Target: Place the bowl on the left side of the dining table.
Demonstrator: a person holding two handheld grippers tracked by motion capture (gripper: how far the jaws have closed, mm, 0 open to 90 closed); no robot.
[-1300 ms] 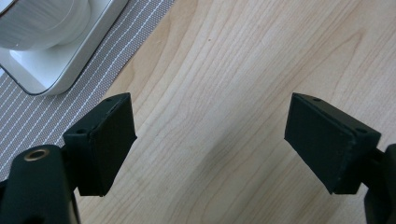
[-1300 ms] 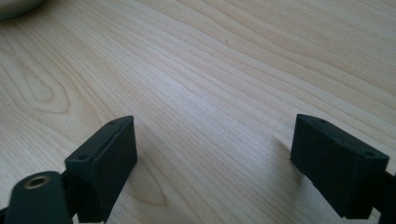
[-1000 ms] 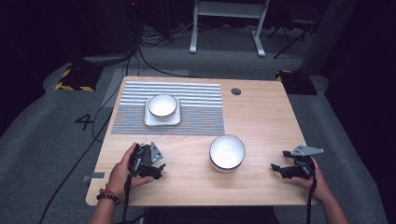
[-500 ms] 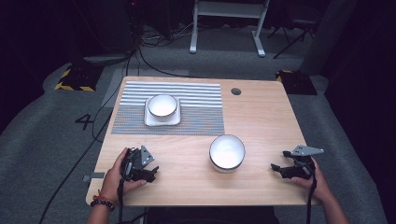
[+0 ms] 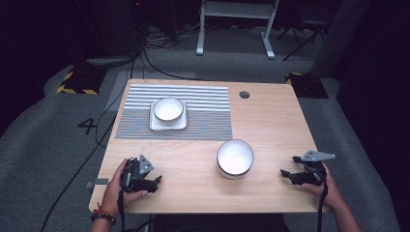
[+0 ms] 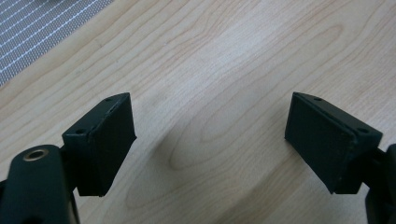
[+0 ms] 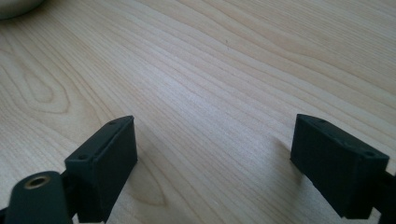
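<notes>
The left tongs (image 5: 155, 181) rest low on the pale wooden desk (image 5: 270, 121) near its front left corner, jaws spread wide with nothing but bare woodgrain between them in the left gripper view. The right tongs (image 5: 286, 175) sit near the front right edge, jaws equally wide apart and empty, pointing inward along the desk.

Between the two, a little nearer the right tongs but apart from both, stands the round white ceramic bowl (image 5: 235, 158), upright and empty as far as can be seen; its rim just shows at the top left corner of the right gripper view (image 7: 14, 7). Farther back, a second white bowl (image 5: 168, 109) sits on a square white plate (image 5: 155, 125), which lies on the grey-and-white striped woven placemat (image 5: 203, 108).

The near bowl looks like the thing to be taken. Its glazed, curved wall is the risk: a pinch on the rim with too shallow a bite could let it slip or tip, and a low sideways approach could shove it across the smooth wood instead of catching it.
</notes>
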